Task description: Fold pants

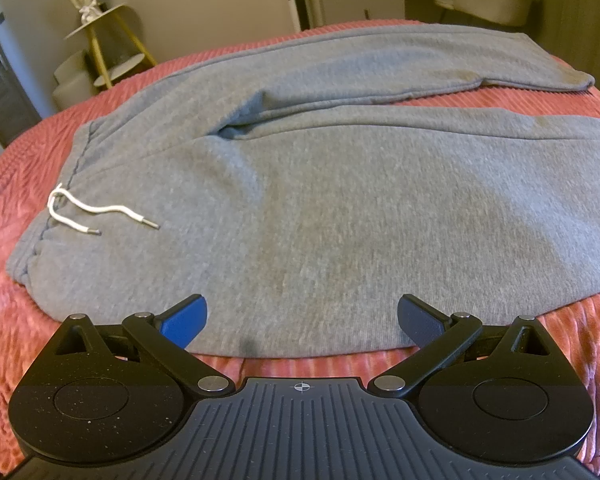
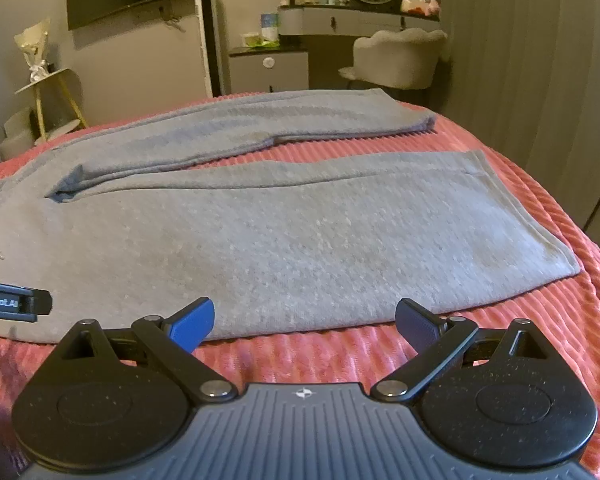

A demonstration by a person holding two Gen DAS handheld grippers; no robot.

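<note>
Bedroom, pink ribbed bedspread (image 1: 500,96) carrying grey sweatpants (image 1: 340,200), lying flat, legs apart, unfolded. Left tongs (image 1: 302,320), right tongs (image 2: 304,322) hovering at sweatpants' near edge, gaping, empty. Folding seemingly not begun.

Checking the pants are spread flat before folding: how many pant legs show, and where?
2. The near leg lies flat just ahead of both open grippers; the far leg lies beyond it, angling away across the pink bedspread.

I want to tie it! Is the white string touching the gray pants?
Touching. The left wrist view shows the white string lying flat on the gray pants near the waistband, with no gap under it.
</note>
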